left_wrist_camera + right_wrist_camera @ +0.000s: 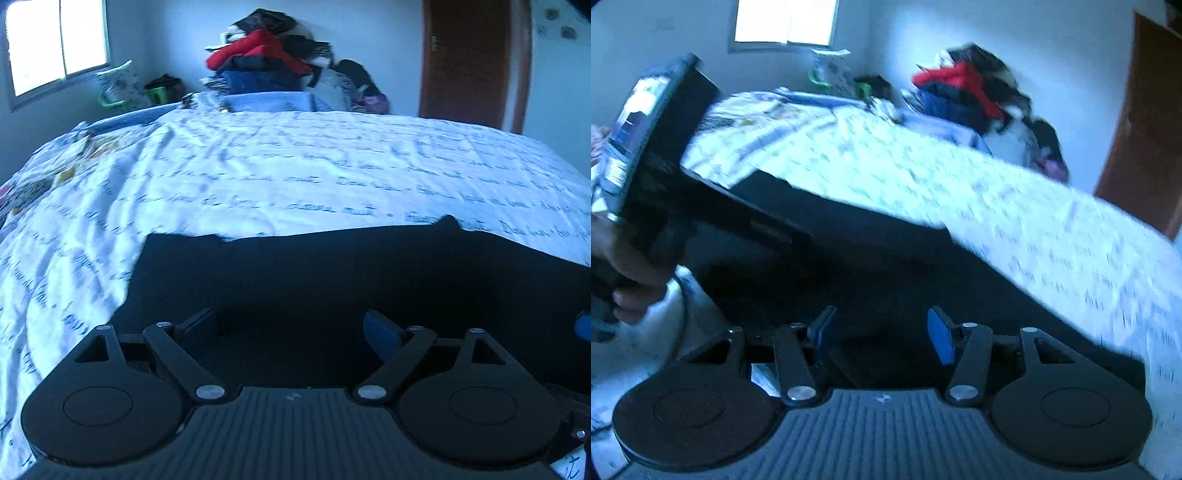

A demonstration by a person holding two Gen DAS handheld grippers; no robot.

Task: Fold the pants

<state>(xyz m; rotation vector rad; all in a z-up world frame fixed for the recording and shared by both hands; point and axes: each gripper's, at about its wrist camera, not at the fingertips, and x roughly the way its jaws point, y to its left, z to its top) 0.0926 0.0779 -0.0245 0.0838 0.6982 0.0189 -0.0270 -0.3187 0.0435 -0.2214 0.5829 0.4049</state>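
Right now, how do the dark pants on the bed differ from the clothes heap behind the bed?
The pants are one dark garment spread flat on the printed bedsheet; the clothes heap is many garments, unfolded and stacked high. The pants lie at the near edge beneath both tools; the heap sits at the far side, against the wall. The pants look uniformly dark; the heap mixes red, blue and black. Both are clothing.

The black plastic left gripper [295, 328] has a ribbed central housing, two round discs at seven and five o'clock, slim linkage bars with silver rivets, and a blue pad at three o'clock. The matching black right gripper [879, 332] carries blue pads [940, 341] too. At nine o'clock, a bare hand [624, 280] shows, with a screen-backed black handle.
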